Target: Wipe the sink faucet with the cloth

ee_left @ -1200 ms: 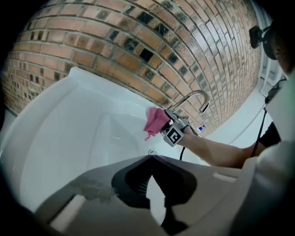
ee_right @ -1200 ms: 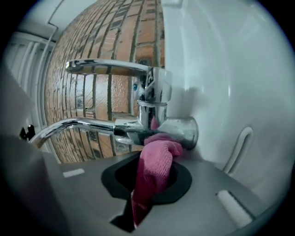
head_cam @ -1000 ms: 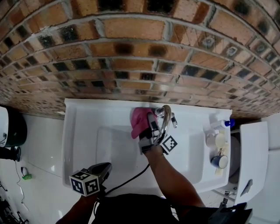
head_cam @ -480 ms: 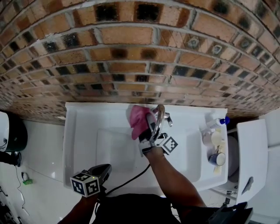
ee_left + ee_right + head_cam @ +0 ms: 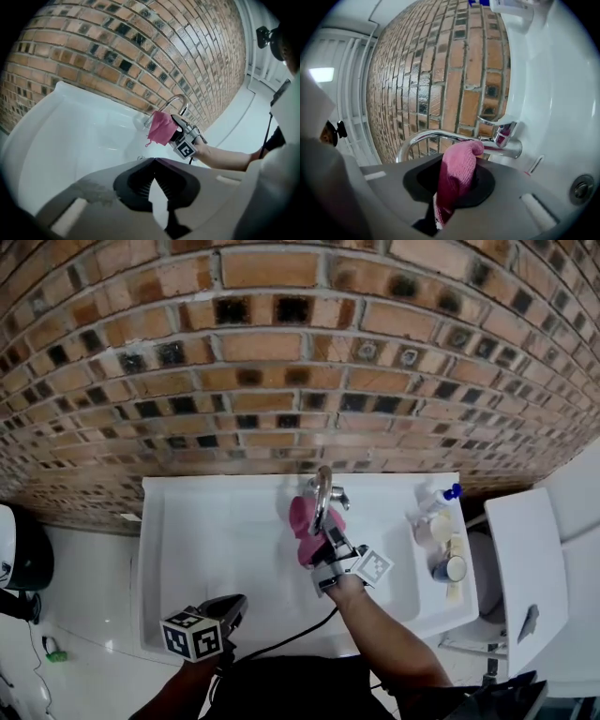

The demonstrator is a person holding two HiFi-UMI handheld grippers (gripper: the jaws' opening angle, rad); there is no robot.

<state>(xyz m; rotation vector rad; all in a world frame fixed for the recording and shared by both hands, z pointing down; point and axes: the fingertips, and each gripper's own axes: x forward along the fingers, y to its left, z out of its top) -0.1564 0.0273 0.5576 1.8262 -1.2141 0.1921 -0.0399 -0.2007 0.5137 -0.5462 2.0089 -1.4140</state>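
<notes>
Right gripper (image 5: 323, 542) is clamped on the pink cloth (image 5: 457, 180), which sits against the faucet (image 5: 436, 137) spout over the sink (image 5: 187, 521). Slide along the arc with light pressure and avoid the lever (image 5: 499, 123). Left gripper (image 5: 223, 613) has its jaws together, empty, near the front rim.

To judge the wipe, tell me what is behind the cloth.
Behind the cloth, held in the right tool, runs the faucet, with brick wall beyond. The cloth covers a middle stretch of the spout, so contact there cannot be seen.
</notes>
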